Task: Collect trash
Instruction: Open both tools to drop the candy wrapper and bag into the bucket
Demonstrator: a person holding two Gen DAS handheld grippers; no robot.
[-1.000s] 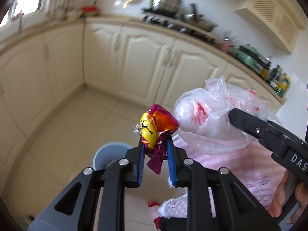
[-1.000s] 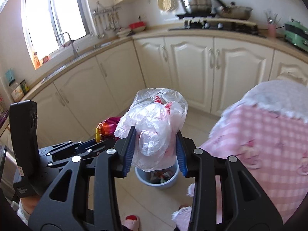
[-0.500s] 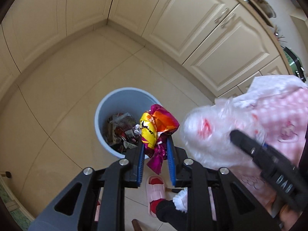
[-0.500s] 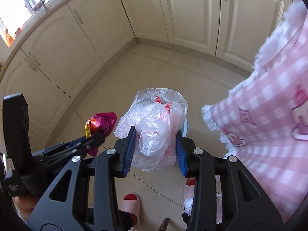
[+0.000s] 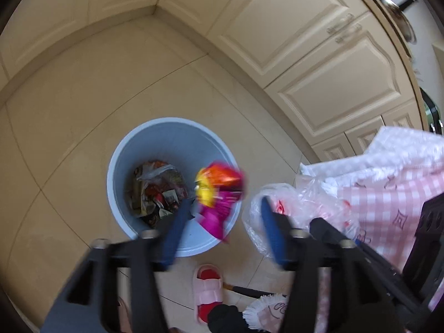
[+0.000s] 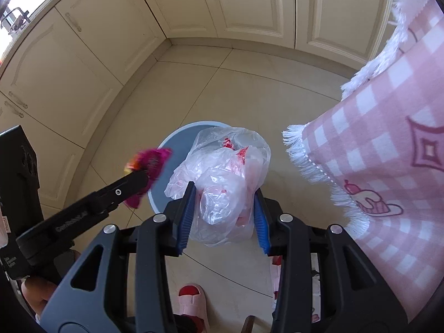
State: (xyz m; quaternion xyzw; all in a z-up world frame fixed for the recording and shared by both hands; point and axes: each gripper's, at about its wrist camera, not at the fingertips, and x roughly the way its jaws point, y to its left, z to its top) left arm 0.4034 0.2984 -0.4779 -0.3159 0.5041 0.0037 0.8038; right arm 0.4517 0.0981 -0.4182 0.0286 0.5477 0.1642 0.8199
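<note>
Over the blue bin [image 5: 172,138], the left gripper [image 5: 224,222] is opening, freeing a snack wrapper [image 5: 219,191]; at three o'clock, the right gripper [image 6: 223,213] clenches a plastic bag [image 6: 222,183].

A crumpled snack wrapper [image 5: 219,194], magenta, orange and yellow, is blurred above the open blue trash bin [image 5: 155,138], which stands on the tiled floor with trash inside. A crumpled clear plastic bag [image 6: 224,183] with red print is above the bin's rim.

Motion blur smears the snack wrapper [image 5: 219,194] between the left gripper's [image 5: 224,222] fingers; the plastic bag [image 6: 222,183] hides most of the bin [image 6: 177,144], perhaps half-full.
</note>
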